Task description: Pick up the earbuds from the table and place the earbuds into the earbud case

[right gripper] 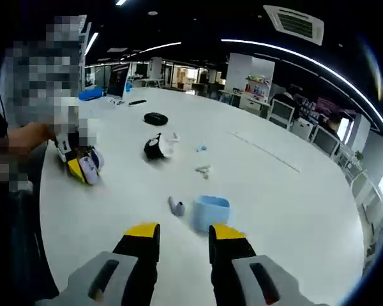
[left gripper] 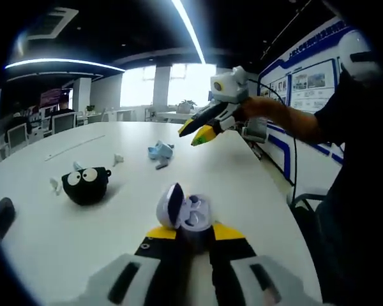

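- Two grippers are in play: the left gripper [left gripper: 190,237] has its jaws clamped on the open earbud case [left gripper: 186,214], lid raised, just above the white table [left gripper: 255,191].
- The right gripper [right gripper: 184,231] has its jaws parted with nothing between them, and it hovers over the table just short of a pale blue case [right gripper: 210,212].
- One small earbud-like piece [right gripper: 176,206] lies on the table just beside the blue case; another small white piece [right gripper: 204,170] lies further off. Neither is sharp enough to identify with certainty.
- A black googly-eyed toy [left gripper: 86,184] rests on the table, well apart from the held case.
- Judged step: reach and pick an earbud with the right gripper.
- Procedure — lower the parted jaws so they straddle the piece beside the blue case, not the case itself; close only when both tips flank it.
- Keep the held case level and its lid open — the cavities must face upward for insertion.
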A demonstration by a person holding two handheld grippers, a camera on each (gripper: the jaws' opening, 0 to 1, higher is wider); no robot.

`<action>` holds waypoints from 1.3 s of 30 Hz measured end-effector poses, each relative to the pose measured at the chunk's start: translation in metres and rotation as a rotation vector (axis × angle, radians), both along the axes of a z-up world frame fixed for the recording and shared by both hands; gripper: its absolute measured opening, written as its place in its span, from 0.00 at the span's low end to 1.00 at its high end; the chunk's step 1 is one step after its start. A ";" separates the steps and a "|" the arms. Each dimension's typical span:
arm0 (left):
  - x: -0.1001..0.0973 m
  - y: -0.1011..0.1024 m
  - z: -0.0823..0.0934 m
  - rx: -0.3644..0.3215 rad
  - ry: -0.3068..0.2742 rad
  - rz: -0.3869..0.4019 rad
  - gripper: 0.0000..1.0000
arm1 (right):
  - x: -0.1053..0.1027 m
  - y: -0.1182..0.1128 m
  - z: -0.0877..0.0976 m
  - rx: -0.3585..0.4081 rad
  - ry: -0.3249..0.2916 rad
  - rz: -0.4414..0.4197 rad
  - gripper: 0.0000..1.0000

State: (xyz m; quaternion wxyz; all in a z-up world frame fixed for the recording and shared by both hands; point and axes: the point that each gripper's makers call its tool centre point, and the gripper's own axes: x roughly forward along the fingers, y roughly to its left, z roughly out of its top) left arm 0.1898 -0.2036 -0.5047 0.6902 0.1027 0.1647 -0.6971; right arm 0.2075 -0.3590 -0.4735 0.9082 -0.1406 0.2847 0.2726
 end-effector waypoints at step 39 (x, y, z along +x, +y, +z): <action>0.001 0.001 -0.002 0.007 -0.007 0.006 0.19 | 0.030 0.021 -0.039 0.003 0.043 0.042 0.11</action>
